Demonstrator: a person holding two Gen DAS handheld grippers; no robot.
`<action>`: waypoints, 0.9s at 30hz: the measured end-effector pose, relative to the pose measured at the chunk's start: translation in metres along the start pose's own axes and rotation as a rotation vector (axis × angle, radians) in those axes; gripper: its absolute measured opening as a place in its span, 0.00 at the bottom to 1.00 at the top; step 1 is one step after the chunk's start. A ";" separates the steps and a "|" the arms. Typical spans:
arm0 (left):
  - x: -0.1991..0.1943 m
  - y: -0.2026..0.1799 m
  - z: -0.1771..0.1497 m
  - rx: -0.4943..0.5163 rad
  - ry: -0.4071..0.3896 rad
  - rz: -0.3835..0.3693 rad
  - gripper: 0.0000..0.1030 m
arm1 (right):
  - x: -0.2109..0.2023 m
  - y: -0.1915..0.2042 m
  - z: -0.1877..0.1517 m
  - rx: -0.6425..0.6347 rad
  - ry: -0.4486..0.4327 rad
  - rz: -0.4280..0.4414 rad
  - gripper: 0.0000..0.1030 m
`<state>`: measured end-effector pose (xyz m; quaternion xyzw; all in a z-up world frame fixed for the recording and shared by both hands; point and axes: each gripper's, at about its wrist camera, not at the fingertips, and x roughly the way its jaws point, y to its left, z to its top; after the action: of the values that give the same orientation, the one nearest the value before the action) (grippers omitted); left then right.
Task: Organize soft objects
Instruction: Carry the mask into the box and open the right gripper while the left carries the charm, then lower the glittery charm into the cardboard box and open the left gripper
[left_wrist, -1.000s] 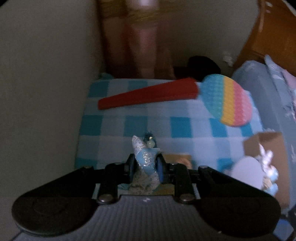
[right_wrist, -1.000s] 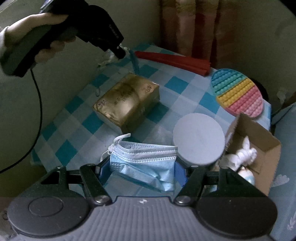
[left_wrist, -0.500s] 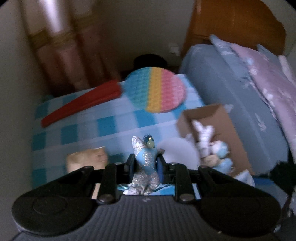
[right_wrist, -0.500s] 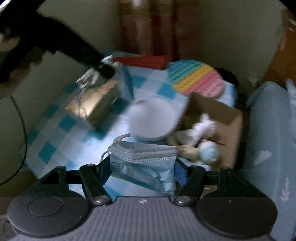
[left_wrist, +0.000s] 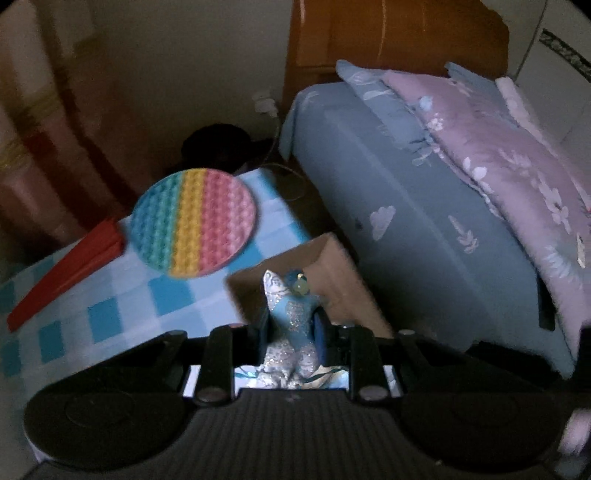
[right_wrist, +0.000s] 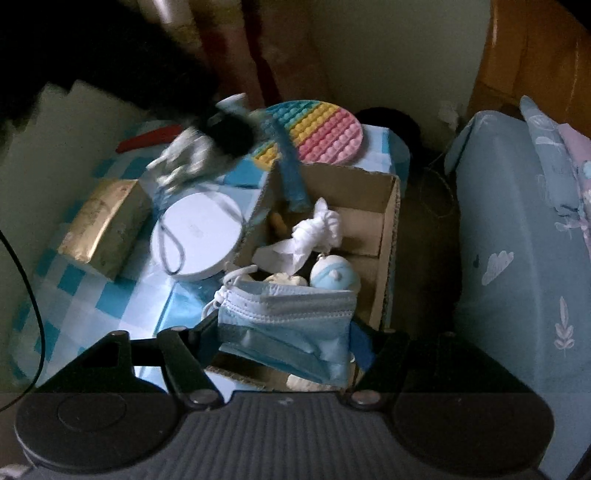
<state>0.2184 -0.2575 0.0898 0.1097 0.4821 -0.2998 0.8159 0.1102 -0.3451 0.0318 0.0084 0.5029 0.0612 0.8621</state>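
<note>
Over the box (right_wrist: 388, 206), my right gripper (right_wrist: 284, 332) pinches a mask (right_wrist: 284, 317); my left gripper (left_wrist: 291, 328) is clamped on a glittery toy (left_wrist: 290, 314) above the box's far edge.

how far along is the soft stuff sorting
Done: a white plush and a blue ball toy already lie in the box. In hand: the left gripper grips a glittery blue toy, the right gripper a face mask, both near the box. Left: dropping both in. The gold pack sits on the table.
</note>
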 end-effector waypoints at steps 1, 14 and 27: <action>0.005 -0.002 0.004 -0.002 0.003 -0.007 0.22 | 0.002 0.001 -0.002 -0.001 -0.003 -0.004 0.83; 0.092 -0.011 0.015 -0.088 0.115 -0.064 0.22 | 0.010 -0.014 -0.027 0.035 0.031 0.078 0.95; 0.058 -0.003 0.000 -0.071 -0.041 -0.054 0.86 | 0.005 -0.001 -0.027 0.013 0.028 0.078 0.95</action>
<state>0.2374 -0.2817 0.0406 0.0613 0.4783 -0.3066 0.8207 0.0888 -0.3467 0.0142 0.0329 0.5145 0.0916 0.8519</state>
